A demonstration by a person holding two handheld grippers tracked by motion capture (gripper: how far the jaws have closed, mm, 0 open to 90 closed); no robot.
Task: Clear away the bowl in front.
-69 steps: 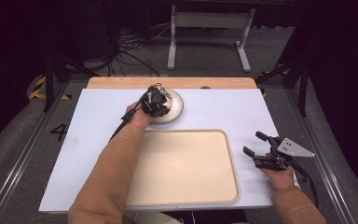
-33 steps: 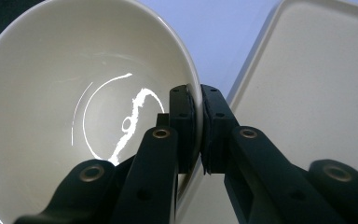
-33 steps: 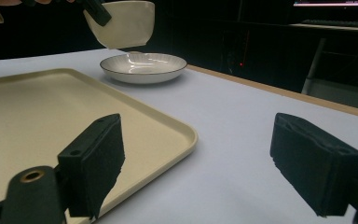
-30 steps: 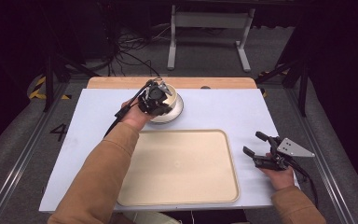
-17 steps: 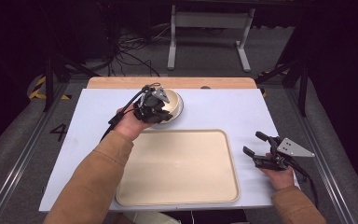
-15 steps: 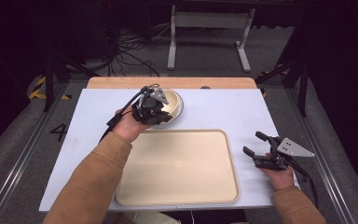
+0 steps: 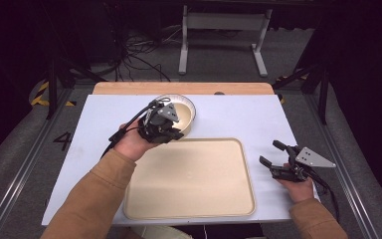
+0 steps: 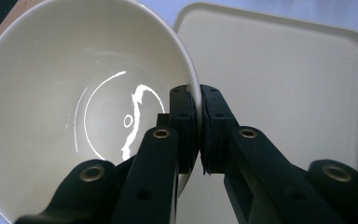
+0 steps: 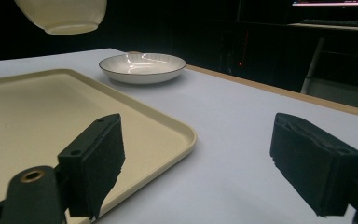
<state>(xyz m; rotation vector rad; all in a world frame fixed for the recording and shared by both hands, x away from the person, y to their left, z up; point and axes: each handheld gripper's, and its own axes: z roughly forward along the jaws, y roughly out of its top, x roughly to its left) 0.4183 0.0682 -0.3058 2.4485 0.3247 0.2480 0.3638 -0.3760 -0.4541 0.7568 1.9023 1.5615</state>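
Observation:
My left gripper [image 8: 198, 98] is shut on the rim of a cream bowl [image 8: 74, 107], one pad inside and one outside. The bowl [image 9: 60, 14] hangs in the air, clear of the table. In the high view my left gripper [image 7: 165, 128] is at the near left edge of a white plate with a thin dark rim [image 7: 191, 110], and it hides most of the bowl. A beige tray [image 7: 189, 174] lies just in front of it. My right gripper [image 7: 271, 153] rests open on the table to the right of the tray, with nothing between its jaws [image 9: 205, 158].
The plate [image 9: 142, 65] stands on the white table mat [image 7: 248, 119] behind the tray [image 9: 51, 107]. A wooden strip [image 7: 179, 88] edges the far side of the table. Dark floor, cables and a metal stand lie beyond.
My left gripper has moved with the bowl off the plate, to the left and nearer, toward the tray's far edge. The right gripper has stayed where it was.

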